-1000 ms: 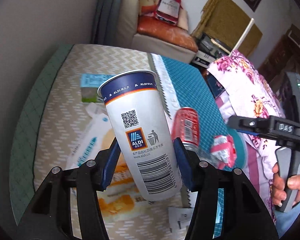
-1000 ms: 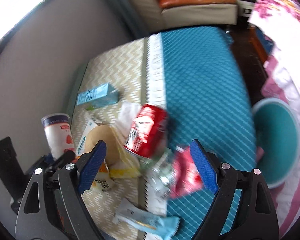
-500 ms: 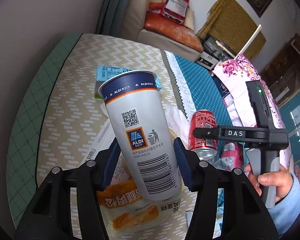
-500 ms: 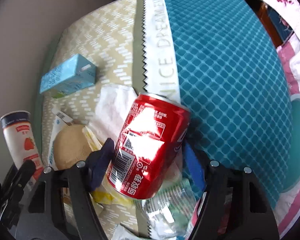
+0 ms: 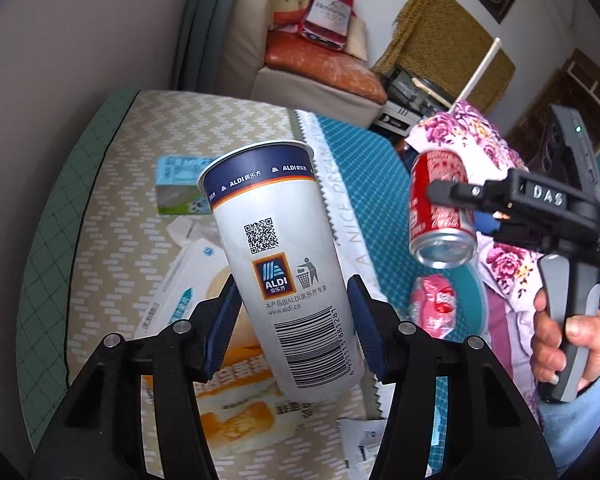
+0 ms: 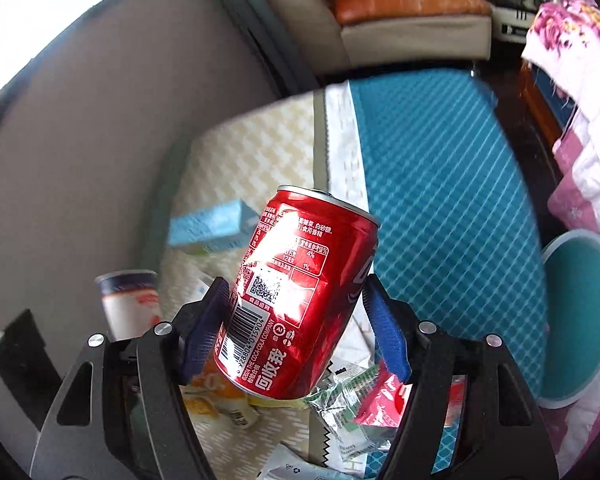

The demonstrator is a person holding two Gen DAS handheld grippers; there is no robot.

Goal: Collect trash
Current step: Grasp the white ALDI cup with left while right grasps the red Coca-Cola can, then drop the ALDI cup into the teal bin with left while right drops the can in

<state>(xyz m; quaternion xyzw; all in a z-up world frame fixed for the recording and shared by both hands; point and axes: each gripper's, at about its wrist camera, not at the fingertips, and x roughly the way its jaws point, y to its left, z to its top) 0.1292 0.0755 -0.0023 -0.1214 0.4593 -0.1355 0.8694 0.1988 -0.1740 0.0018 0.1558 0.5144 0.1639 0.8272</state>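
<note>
In the left wrist view, the left gripper (image 5: 290,322) has its jaws clamped on the lower half of a white paper cup (image 5: 278,256) with a dark blue ALDI band at its rim; the cup fills the centre of the frame, tilted with its mouth toward the upper left, held above the tabletop (image 5: 112,184). At the right of that frame the right gripper (image 5: 470,204) holds a red cola can (image 5: 436,208) in the air, bottom end toward the camera, with the person's hand (image 5: 572,340) on its handle at the lower right.

In the right wrist view, the same can (image 6: 296,300) sits centre frame, leaning to the right, with the jaws closed against its lower sides.

More litter lies on the tabletop's patterned cloth: a light blue carton (image 5: 178,188) left of the cup's rim, a bread wrapper (image 5: 236,404) with orange print below the cup, and a crumpled pink wrapper (image 5: 436,304) under the can. In the right wrist view a clear crinkled packet (image 6: 348,404) lies below the can at the lower centre. A teal bin (image 6: 580,320) with a pale rim stands at the right edge of that frame, beside the tabletop.
</note>
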